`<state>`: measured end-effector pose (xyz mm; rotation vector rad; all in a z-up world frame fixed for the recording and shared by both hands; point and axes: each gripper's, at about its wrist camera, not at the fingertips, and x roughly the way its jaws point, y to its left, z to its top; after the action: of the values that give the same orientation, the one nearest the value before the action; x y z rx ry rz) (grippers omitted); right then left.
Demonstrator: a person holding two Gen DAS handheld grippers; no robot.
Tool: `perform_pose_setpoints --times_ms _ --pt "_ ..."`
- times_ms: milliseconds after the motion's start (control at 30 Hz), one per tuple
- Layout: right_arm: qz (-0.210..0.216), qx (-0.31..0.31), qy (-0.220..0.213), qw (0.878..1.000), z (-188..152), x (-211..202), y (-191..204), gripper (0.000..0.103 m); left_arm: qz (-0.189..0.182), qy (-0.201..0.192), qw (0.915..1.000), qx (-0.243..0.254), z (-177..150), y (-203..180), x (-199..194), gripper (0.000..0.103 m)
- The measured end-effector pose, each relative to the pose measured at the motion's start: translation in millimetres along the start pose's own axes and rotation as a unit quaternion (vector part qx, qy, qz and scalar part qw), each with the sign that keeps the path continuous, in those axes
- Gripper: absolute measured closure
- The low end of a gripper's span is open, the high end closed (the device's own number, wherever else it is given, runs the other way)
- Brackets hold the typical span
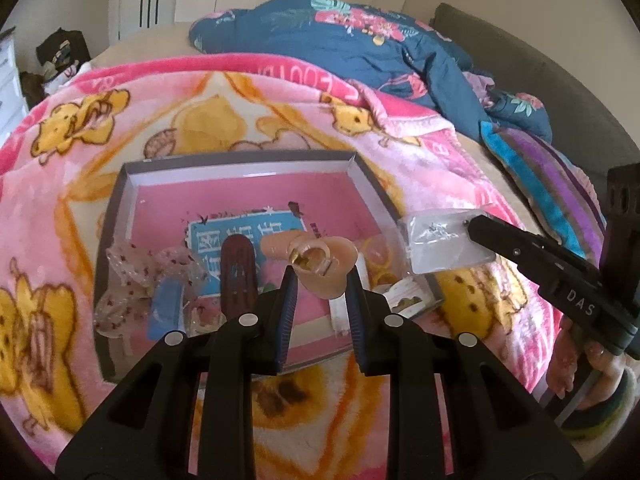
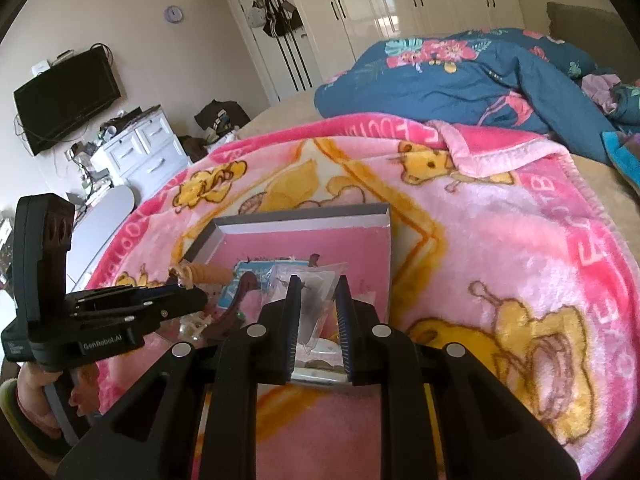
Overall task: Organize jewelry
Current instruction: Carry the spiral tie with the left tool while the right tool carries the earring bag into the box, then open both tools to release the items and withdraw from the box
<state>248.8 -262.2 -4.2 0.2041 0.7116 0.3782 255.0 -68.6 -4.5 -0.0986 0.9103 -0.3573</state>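
Bed [image 1: 532,80] carried a pink blanket [image 1: 280,100]; grey box [image 1: 248,160] sat on it, open, pink-lined. Inside, near the box's front edge: clear wrappers at the front-left corner, a dark comb [image 1: 236,272] mid-front, a small pack at the front-right corner.

Left gripper [image 1: 322,276] had its fingers clamped on a tan ear model [image 1: 316,256] with a gold earring on it, held above the box's front half. Right gripper [image 2: 318,304] had its fingers pinched together on a clear bag [image 1: 444,240] holding small jewelry, just over the box's right edge.

Risks, as I judged them: the bag was slick and held by one corner only, so it could slip out or tip its contents onto the blanket, where tiny pieces would vanish in the pile. The ear model was rubbery and gripped at its base, so it could twist or pop free. The two grippers were close, so a collision could jolt either hold. The box sat on soft bedding; pressing on it could tilt it.
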Motion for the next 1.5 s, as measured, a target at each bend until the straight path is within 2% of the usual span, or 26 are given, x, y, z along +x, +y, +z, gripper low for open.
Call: perform_pose_setpoints --times_ms 100,300,400,433,467,533,600,1100,1200,1300,1367,1400,1467,1500 --pt "0.000 0.001 0.012 1.000 -2 14 1 0.086 0.000 0.008 1.0000 0.001 -4 2 9 0.090" --pt "0.001 0.010 0.050 0.999 -11 43 -1 0.086 0.002 0.016 0.9999 -0.003 -8 9 18 0.090" --pt "-0.002 0.011 0.067 0.998 -16 54 0 0.081 0.004 0.020 0.9998 -0.005 -10 13 20 0.090" --pt "-0.003 0.014 0.070 0.997 -18 56 -1 0.074 0.005 0.020 0.9998 -0.006 -11 14 20 0.090" --pt "-0.006 0.016 0.071 0.997 -18 55 -1 0.071 0.005 0.020 0.9998 -0.007 -11 15 19 0.090" --pt "-0.010 0.016 0.064 0.998 -18 50 -1 0.064 0.006 0.017 0.9998 -0.007 -12 15 15 0.090" --pt "-0.006 0.016 0.056 0.998 -17 41 -1 0.061 0.007 0.014 0.9999 -0.007 -12 14 11 0.090" --pt "-0.010 -0.007 0.021 1.000 -13 -21 12 0.048 0.026 -0.011 0.9996 0.004 -9 -5 -34 0.089" --pt "-0.015 -0.018 0.011 1.000 -13 -33 19 0.043 0.032 -0.020 0.9993 0.005 -9 -8 -47 0.082" --pt "-0.015 -0.022 0.004 1.000 -12 -44 24 0.040 0.035 -0.026 0.9990 0.006 -9 -11 -57 0.071" --pt "-0.016 -0.025 -0.002 1.000 -12 -51 27 0.034 0.040 -0.033 0.9986 0.005 -10 -12 -65 0.056" --pt "-0.017 -0.026 -0.008 0.999 -12 -57 29 0.031 0.044 -0.038 0.9983 0.005 -10 -13 -71 0.053" --pt "-0.017 -0.027 -0.015 0.999 -12 -65 32 0.026 0.049 -0.046 0.9977 0.004 -11 -14 -78 0.036" --pt "-0.016 -0.028 -0.018 0.999 -12 -68 32 0.025 0.050 -0.051 0.9974 0.003 -12 -14 -83 0.032"
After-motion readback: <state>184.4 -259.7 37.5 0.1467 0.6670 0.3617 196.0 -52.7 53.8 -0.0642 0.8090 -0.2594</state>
